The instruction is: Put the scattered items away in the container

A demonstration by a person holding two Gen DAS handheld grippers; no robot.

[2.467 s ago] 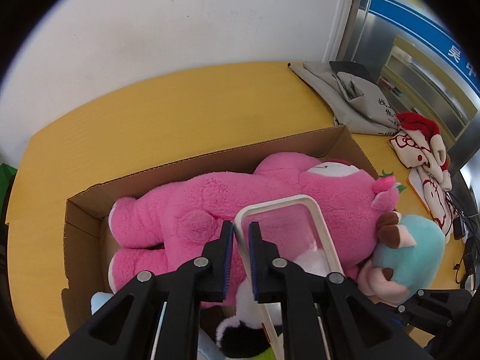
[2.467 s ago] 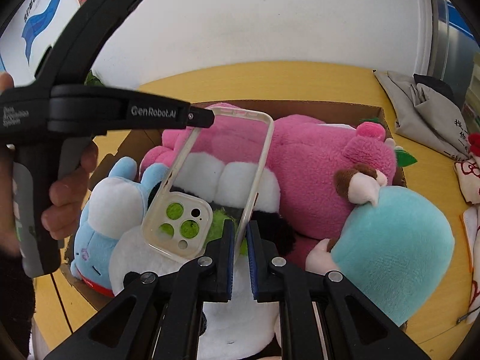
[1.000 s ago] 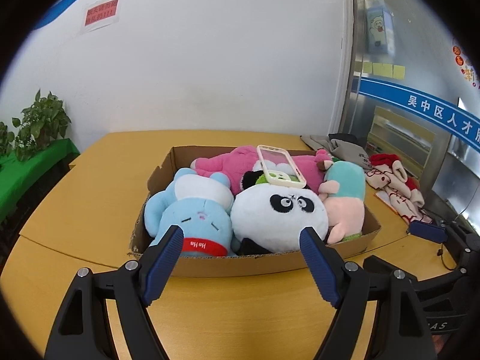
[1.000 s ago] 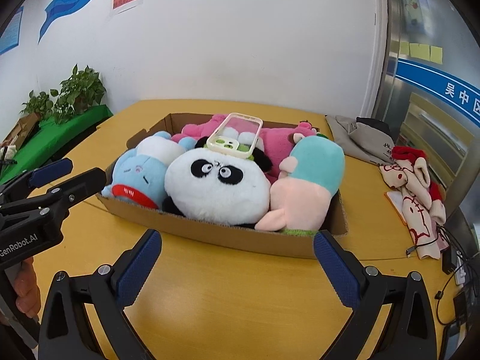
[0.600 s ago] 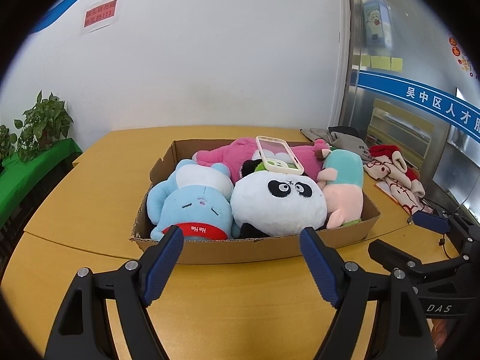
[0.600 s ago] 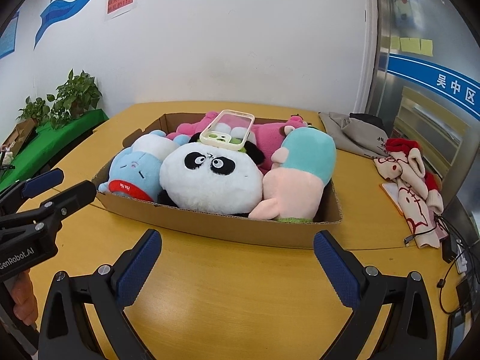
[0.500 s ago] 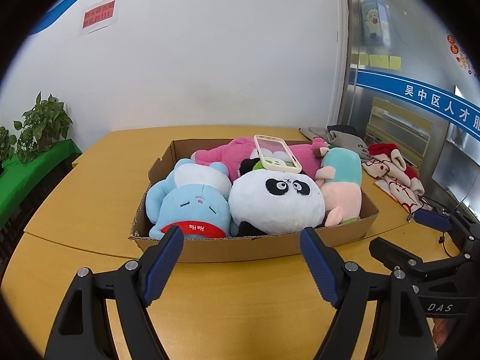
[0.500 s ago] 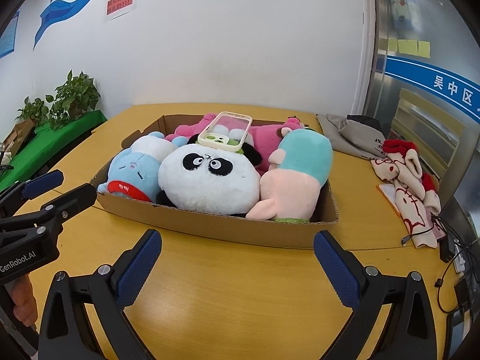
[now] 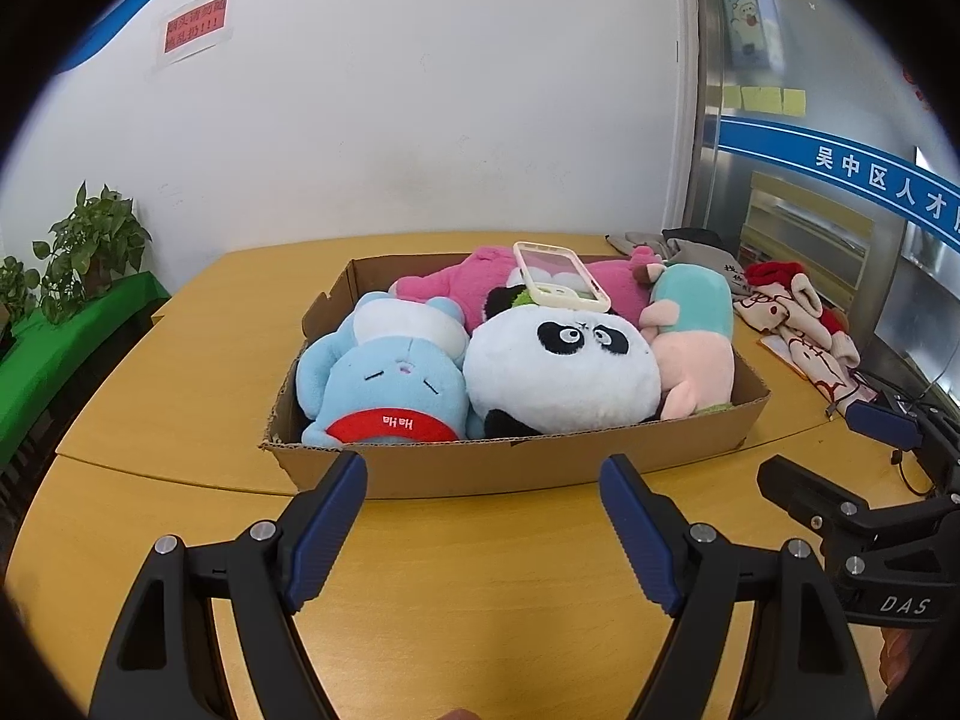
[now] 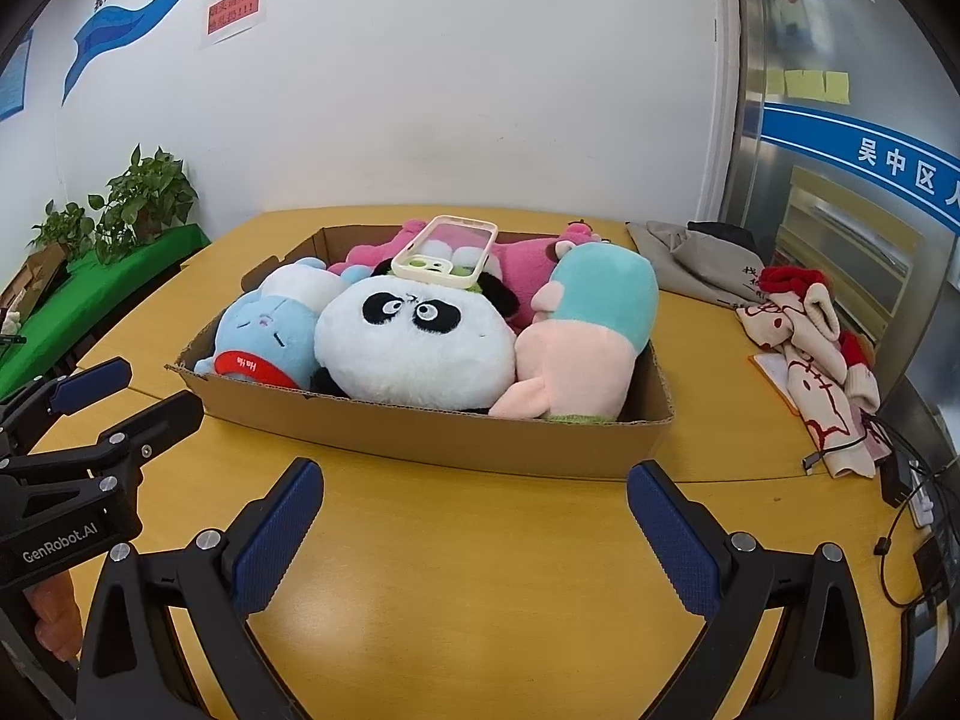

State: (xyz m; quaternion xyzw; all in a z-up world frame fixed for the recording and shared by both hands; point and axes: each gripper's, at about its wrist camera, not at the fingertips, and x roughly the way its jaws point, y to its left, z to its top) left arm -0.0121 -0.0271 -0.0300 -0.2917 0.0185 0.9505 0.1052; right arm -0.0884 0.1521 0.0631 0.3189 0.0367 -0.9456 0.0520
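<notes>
A shallow cardboard box [image 9: 516,468] [image 10: 432,429] sits on the yellow table, packed with plush toys: a blue one [image 9: 384,384] [image 10: 264,324], a panda [image 9: 564,366] [image 10: 414,342], a pink one [image 9: 456,288] [image 10: 528,267], and a teal and pink one [image 9: 696,324] [image 10: 588,324]. A cream phone case [image 9: 561,282] [image 10: 447,258] lies on top of the panda and the pink plush. My left gripper [image 9: 483,516] and my right gripper [image 10: 474,522] both hover open and bare over the table, in front of the box.
A grey cloth bag [image 10: 696,258] and a red and white plush [image 10: 810,336] [image 9: 798,318] lie on the table to the right of the box. Cables and a plug [image 10: 906,480] sit at the right edge. Potted plants [image 10: 144,198] stand on a green surface at the left.
Both grippers, earlier shut on the phone case over the box, let it go onto the plush pile, opened and drew back. Over the last second they have scarcely moved.
</notes>
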